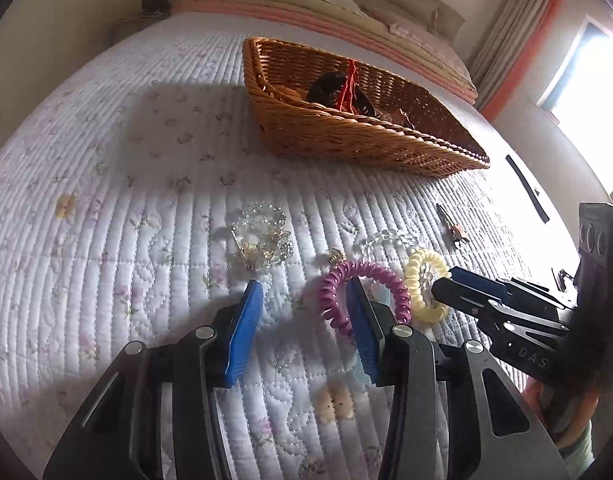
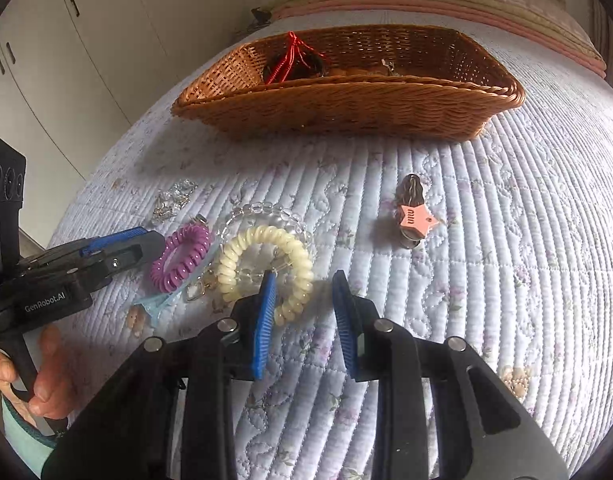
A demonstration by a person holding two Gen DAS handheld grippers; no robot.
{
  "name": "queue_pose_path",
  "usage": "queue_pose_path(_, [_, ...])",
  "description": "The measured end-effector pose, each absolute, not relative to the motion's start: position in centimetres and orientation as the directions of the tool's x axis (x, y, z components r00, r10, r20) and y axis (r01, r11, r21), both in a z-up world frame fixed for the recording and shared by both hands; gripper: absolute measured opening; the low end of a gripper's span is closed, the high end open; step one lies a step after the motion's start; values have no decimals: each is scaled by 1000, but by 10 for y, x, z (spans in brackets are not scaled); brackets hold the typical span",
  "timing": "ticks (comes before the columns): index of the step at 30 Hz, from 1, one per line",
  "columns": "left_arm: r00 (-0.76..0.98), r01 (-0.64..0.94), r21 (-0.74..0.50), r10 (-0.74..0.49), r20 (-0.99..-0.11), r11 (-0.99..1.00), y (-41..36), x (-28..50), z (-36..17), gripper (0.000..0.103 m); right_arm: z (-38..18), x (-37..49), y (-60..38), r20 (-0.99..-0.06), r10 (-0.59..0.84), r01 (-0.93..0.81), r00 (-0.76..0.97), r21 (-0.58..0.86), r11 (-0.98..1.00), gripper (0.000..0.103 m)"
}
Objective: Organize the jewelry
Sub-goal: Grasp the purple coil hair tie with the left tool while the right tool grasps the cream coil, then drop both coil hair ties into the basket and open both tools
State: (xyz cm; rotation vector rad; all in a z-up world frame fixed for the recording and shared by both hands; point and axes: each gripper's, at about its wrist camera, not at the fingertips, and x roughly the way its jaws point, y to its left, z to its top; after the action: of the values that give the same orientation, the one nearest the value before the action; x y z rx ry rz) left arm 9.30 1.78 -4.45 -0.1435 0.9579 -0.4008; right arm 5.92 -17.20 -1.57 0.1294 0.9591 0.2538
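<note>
A purple coil hair tie [image 1: 364, 294] [image 2: 181, 258] and a cream coil hair tie [image 1: 424, 284] [image 2: 266, 270] lie side by side on the quilted bed. My left gripper [image 1: 304, 300] is open, its right finger over the purple tie's ring. My right gripper [image 2: 304, 292] is open, its left finger over the cream tie's near rim. A clear bead bracelet [image 2: 266, 212] lies behind the cream tie. A wicker basket [image 1: 358, 140] [image 2: 346, 112] at the back holds a red cord and dark items.
A pile of clear beads and gold clips [image 1: 262, 240] [image 2: 174, 200] lies left. A hair clip with a pink star [image 2: 412, 212] [image 1: 452, 228] lies right. A light blue clip [image 2: 158, 302] lies by the purple tie. A black strip [image 1: 526, 188] lies at the bed's right edge.
</note>
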Motion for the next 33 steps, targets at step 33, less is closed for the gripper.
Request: queue_pose_path(33, [596, 291, -140, -293, -748, 947, 22, 56, -32, 9, -7, 39, -172, -764, 212, -131, 609, 166, 977, 10])
